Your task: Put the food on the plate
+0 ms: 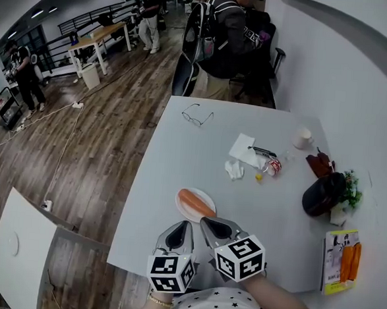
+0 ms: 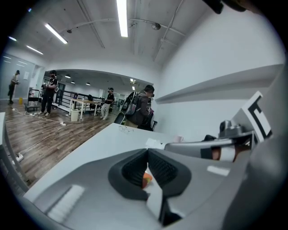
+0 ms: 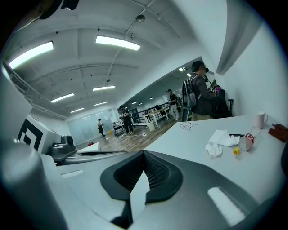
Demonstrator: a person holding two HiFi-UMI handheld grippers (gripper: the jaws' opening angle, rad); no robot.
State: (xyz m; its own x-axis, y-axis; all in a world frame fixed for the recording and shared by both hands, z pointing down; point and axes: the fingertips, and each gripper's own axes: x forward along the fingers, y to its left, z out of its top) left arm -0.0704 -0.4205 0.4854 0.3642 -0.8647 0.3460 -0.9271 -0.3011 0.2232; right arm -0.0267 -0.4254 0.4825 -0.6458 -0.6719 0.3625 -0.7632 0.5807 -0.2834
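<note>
A long orange piece of food point(image 1: 195, 202) lies on a small white plate point(image 1: 211, 198) near the front of the white table point(image 1: 180, 156). Just short of the plate, my left gripper point(image 1: 182, 226) and right gripper point(image 1: 208, 221) sit side by side, both shut with nothing held. In the left gripper view the left gripper point(image 2: 147, 151) has its jaws together, and a sliver of the orange food point(image 2: 146, 180) shows through the gap behind them. In the right gripper view the right gripper point(image 3: 144, 153) is also closed on nothing.
Glasses point(image 1: 197, 115) lie at the far side. Tissues point(image 1: 245, 149), a can point(image 1: 272, 166), a cup point(image 1: 303, 138), a black cap point(image 1: 323, 192) and a printed packet point(image 1: 341, 260) sit to the right. A person point(image 1: 228, 34) stands beyond the table's far end.
</note>
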